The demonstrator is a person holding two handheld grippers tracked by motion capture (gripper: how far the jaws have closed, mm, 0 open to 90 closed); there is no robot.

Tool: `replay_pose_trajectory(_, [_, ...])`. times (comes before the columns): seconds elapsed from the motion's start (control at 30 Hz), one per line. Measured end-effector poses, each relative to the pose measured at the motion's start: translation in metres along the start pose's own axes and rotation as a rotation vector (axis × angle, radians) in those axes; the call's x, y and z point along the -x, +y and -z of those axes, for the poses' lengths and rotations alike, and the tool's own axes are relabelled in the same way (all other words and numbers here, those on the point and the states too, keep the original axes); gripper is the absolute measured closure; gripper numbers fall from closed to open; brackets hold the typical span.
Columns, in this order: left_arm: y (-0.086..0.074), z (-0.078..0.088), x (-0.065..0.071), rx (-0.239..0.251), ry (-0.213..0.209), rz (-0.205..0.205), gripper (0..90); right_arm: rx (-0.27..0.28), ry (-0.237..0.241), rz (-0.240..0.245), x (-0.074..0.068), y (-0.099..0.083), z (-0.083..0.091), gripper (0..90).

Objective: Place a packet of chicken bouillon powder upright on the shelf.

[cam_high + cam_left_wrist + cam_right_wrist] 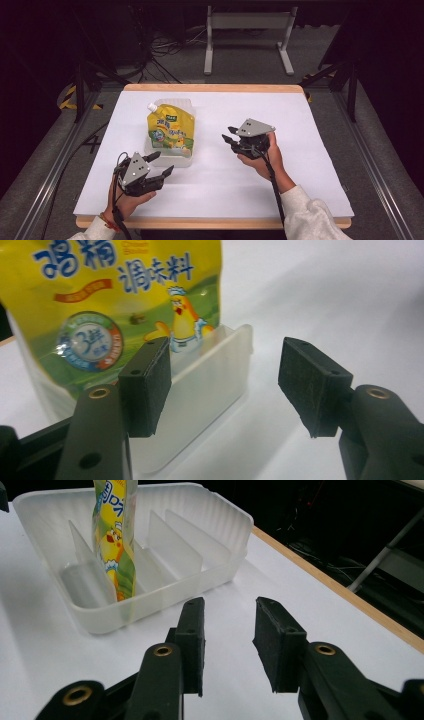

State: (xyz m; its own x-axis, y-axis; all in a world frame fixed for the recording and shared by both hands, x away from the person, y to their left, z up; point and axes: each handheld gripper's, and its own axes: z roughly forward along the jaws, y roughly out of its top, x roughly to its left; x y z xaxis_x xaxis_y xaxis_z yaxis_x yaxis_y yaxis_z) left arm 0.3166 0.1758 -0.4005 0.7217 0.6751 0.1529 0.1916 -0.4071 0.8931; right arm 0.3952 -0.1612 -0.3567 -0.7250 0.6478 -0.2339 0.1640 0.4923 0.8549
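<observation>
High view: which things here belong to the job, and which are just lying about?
Likely in play:
pouch, standing in the tray
tray, with dividers
left gripper, open
right gripper, open

Just about:
white stand on the floor
floor cables

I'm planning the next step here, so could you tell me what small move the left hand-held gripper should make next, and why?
Probably ease the left hand-held gripper forward and close on the near wall of the clear tray. Its jaws stand open with one pad already beside that wall, and the yellow pouch stands upright in a slot, so steadying the tray seems sensible first.
</observation>
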Motion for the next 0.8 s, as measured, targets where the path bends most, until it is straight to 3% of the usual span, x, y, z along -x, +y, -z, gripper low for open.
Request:
replay_pose_trajectory(0.57, [-0.006,-0.016,0.026,-0.078,-0.079,-0.052,29.3,-0.07,-0.032,0.079,0.006,-0.024,0.023,52.9])
replay_pose_trajectory(0.8, [-0.01,-0.02,0.032,-0.109,-0.1,-0.064,26.9,-0.097,-0.05,0.076,0.012,-0.037,0.034,49.2])
